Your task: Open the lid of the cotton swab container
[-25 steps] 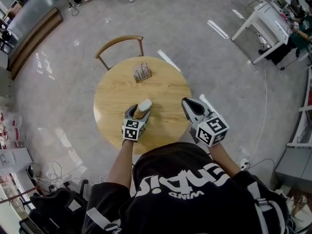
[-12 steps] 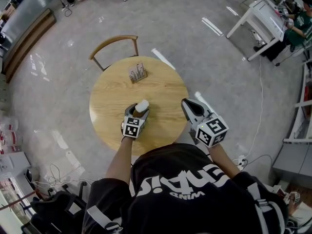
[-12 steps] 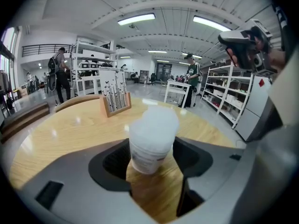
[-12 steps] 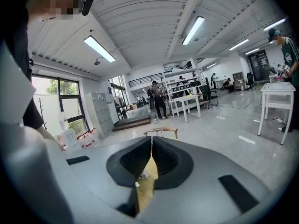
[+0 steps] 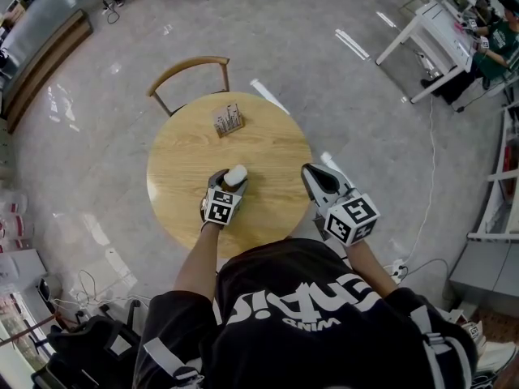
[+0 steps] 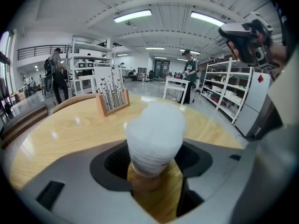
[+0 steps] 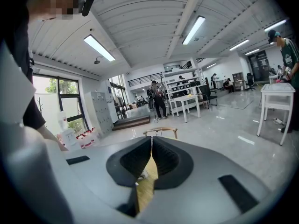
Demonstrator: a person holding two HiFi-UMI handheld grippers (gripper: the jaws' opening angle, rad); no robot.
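The cotton swab container [image 5: 236, 174] is a small cylinder with a frosted white lid, standing near the front middle of the round wooden table [image 5: 268, 148]. My left gripper [image 5: 229, 178] is shut on its lower body, one jaw on each side. In the left gripper view the white lid [image 6: 155, 134] rises above the left gripper [image 6: 155, 161], and the body below is partly hidden by the jaws. My right gripper [image 5: 313, 174] hovers at the table's right front edge, shut and empty; in its own view the right gripper [image 7: 151, 143] shows both pads pressed together.
A wooden card holder [image 5: 229, 120] with a printed card [image 6: 111, 94] stands at the table's far side. Behind it is a chair [image 5: 188, 73]. A white table [image 5: 442, 32] and people stand far off on the grey floor.
My left gripper has sunk a little toward the tabletop with the container still between its jaws. The right gripper has stayed where it was.
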